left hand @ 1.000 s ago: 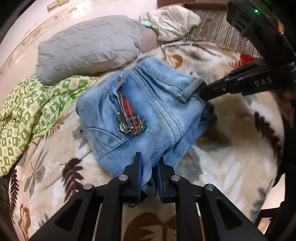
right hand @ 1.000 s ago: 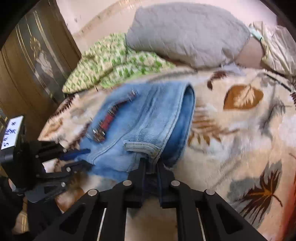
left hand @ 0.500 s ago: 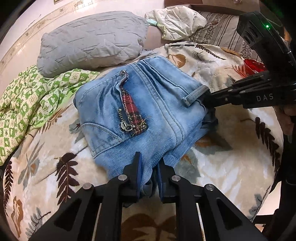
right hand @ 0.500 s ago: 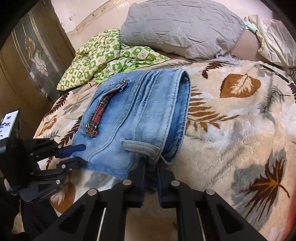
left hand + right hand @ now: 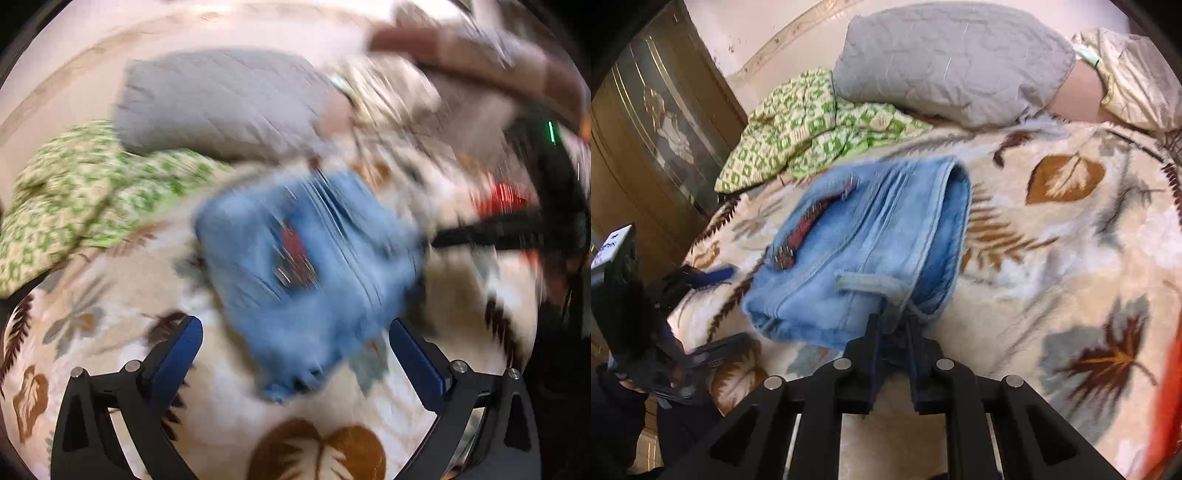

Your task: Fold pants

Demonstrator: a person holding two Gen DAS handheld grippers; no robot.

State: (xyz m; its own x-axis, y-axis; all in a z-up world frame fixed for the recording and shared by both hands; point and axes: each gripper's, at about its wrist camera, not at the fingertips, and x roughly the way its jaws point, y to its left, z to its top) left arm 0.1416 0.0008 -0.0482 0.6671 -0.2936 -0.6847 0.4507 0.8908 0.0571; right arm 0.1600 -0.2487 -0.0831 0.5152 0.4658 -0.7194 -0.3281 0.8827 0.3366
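With the left claw [image 5: 295, 354] just sprung wide off the folded jeans [image 5: 306, 266], the right claw [image 5: 892, 325], barely parting around denim, should release cleanly, lifting straight away.

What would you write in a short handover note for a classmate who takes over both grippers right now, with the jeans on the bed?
Left gripper: jaws have just sprung wide open, nothing between them, clear of the denim.
Right gripper: jaws have just been opening a little; the jeans' near edge by the belt loop still sits between them, grip unclear.
Jeans: a folded bundle on the leaf-print blanket, before the grey pillow and green patterned cloth.
Done: folding looks finished.
Left: probably free the right gripper, then tidy loose edges.
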